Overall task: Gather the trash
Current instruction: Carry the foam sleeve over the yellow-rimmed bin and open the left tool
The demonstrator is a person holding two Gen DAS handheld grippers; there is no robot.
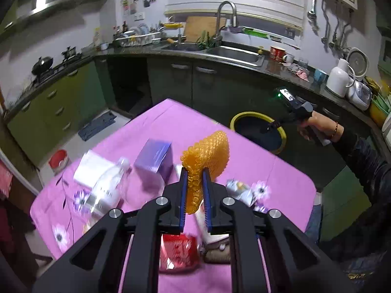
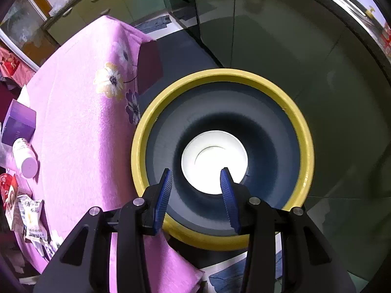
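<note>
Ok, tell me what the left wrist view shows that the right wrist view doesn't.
Left wrist only: the left gripper shut on orange foam netting, and the sink.
Right wrist only: the white plate at the bin's bottom.
Both: yellow-rimmed bin, pink tablecloth, purple box, and the right gripper, open over the bin.

No text can be read anywhere (print on the snack packets point(image 2: 30, 216) is blurred).

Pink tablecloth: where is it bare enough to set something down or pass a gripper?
Bare: the tablecloth strip between the purple box and the yellow-rimmed bin. Crowded: around the clear bottle, wrappers and red packet.
</note>
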